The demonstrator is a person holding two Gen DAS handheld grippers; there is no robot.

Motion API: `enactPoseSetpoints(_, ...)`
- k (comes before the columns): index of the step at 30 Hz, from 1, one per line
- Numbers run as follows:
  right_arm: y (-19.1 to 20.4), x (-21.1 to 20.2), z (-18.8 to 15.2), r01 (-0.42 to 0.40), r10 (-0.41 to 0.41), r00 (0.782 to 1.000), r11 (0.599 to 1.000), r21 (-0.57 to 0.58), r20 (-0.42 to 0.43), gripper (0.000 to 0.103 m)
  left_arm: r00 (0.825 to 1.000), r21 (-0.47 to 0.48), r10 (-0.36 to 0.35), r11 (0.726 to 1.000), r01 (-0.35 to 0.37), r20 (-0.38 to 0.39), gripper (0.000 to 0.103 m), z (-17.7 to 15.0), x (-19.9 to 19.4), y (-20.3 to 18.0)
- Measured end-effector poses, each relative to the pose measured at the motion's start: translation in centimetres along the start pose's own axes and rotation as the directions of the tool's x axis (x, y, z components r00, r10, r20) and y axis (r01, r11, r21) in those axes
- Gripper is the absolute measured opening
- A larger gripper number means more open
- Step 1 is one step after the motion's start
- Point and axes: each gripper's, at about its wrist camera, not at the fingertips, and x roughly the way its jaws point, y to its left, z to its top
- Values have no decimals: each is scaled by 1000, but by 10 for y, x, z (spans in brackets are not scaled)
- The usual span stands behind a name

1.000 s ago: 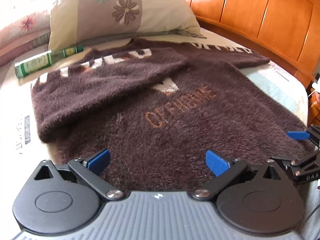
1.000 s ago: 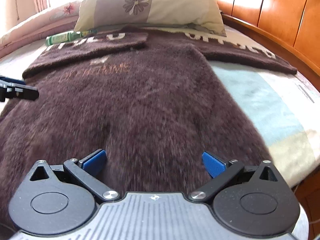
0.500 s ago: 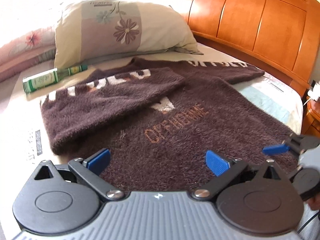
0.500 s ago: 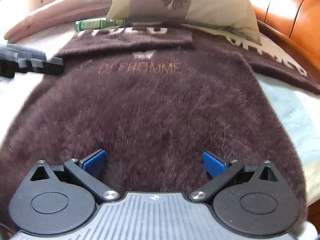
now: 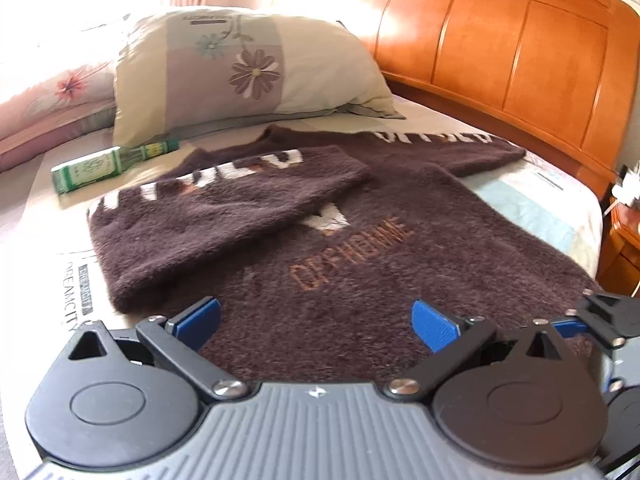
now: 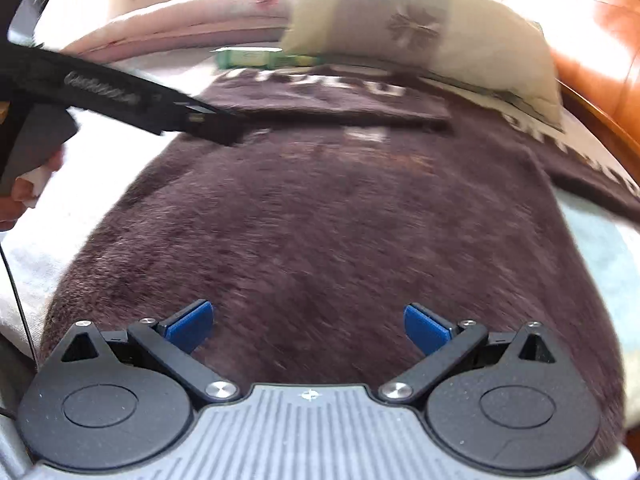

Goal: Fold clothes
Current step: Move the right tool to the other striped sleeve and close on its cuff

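A fuzzy dark brown sweater [image 5: 360,264] [image 6: 340,220] lies flat on the bed, with orange lettering on its chest. Its left sleeve [image 5: 224,204] is folded across the body; the other sleeve [image 5: 440,148] stretches toward the headboard. My left gripper [image 5: 316,322] hovers open over the sweater's lower left part, its blue pads [image 5: 200,320] empty. My right gripper [image 6: 308,326] is open over the hem, nothing between its pads [image 6: 424,328]. The right wrist view is blurred and shows the left gripper's body [image 6: 120,96] at left, held by a hand [image 6: 24,192].
A floral pillow [image 5: 248,68] and a pink one [image 5: 52,100] lie at the head of the bed. A green bottle [image 5: 108,164] rests beside the folded sleeve. The wooden headboard [image 5: 520,52] runs along the right, with a nightstand [image 5: 620,240] past the mattress edge.
Both grippers have pulled back and risen from the sweater. The right gripper has swung left, closer to the left one. The sweater has not moved; both stay open.
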Motion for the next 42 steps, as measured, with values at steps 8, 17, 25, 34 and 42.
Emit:
enactPoseSetpoints(8,7,-2,-10,-61,61,998,997,-36,-23,103,999,48,-13,999,15,-38,102,-8,17,-16)
enactPoseSetpoints(17,-117,-13,-1,-25,8,999,946,324,53,103,999,-25,-26,999,25,-44,102,-12,46,-17)
enactPoseSetpoints(25,-201,-17,-17,-155,77,983,837,525,166,103,994,34,-99,994,100,-35,102,-14,62,-35)
enactPoseSetpoints(34,-348,7,18,-189,-59,956,627,755,289,103,990,201,-139,969,142,-28,102,-16,67,-63)
enactPoseSetpoints(42,-428,51,78,-348,16,908,583,734,418,103,992,153,-122,980,127,-37,102,-11,82,-53)
